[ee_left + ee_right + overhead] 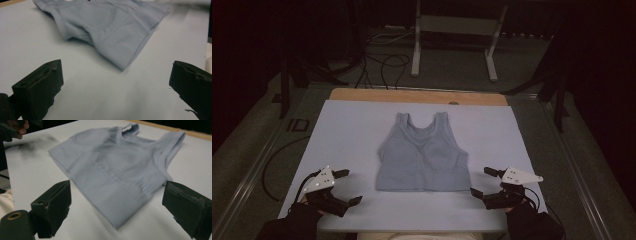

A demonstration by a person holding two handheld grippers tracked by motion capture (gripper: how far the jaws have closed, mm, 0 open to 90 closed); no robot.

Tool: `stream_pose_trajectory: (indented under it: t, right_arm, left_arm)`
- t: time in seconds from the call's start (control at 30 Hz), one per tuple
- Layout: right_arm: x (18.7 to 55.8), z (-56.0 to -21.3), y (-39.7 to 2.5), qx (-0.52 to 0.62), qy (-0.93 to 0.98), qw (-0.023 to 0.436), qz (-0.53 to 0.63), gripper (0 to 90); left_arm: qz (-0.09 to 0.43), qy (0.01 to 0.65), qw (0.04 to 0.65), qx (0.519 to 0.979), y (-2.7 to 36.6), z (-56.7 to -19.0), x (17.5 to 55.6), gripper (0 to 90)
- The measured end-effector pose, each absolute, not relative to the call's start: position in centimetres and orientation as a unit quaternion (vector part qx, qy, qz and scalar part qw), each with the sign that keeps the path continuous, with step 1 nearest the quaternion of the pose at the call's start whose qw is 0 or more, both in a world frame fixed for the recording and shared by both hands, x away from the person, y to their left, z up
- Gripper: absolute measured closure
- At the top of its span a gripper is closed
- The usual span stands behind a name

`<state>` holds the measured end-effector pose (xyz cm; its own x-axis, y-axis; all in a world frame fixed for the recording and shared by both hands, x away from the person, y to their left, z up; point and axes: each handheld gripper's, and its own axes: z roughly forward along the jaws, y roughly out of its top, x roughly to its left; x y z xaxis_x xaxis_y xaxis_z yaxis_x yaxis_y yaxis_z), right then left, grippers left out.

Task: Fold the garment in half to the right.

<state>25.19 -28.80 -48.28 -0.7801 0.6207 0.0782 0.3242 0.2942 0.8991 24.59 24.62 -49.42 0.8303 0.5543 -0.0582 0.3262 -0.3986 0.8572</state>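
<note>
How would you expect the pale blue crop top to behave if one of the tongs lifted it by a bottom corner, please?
The crop top is thin knit fabric lying flat with soft creases, so it would probably droop and fold rather than hold shape. It looks light, so pushing it across the smooth white sheet may bunch it. Both the left tongs and right tongs are open beside it.

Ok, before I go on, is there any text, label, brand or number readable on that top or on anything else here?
None readable.
Grey crop top: ribbed knit pattern, no print or tag visible.
Pale sheet under it: blank.
Plate on the left hand-held gripper and on the right hand-held gripper: small dots, no lettering.
Dark object on the floor left of the table: too dim to tell.
</note>
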Motion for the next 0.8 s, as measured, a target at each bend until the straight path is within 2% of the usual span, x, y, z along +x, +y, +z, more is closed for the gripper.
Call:
stream_pose_trajectory:
  t: [0.27, 0.8]
  right_arm:
    - [25.4, -45.6, -28.3, 0.291, 0.787, 0.162, 0.52, 8.7]
    - [28.9, -40.5, -27.0, 0.27, 0.782, 0.197, 0.526, 8.6]
  left_arm:
    - [0.125, 0.252, 0.48, 0.831, 23.9, -47.3, 24.9, 0.0]
    - [0.128, 0.241, 0.481, 0.833, 23.0, -44.1, 26.4, 0.0]
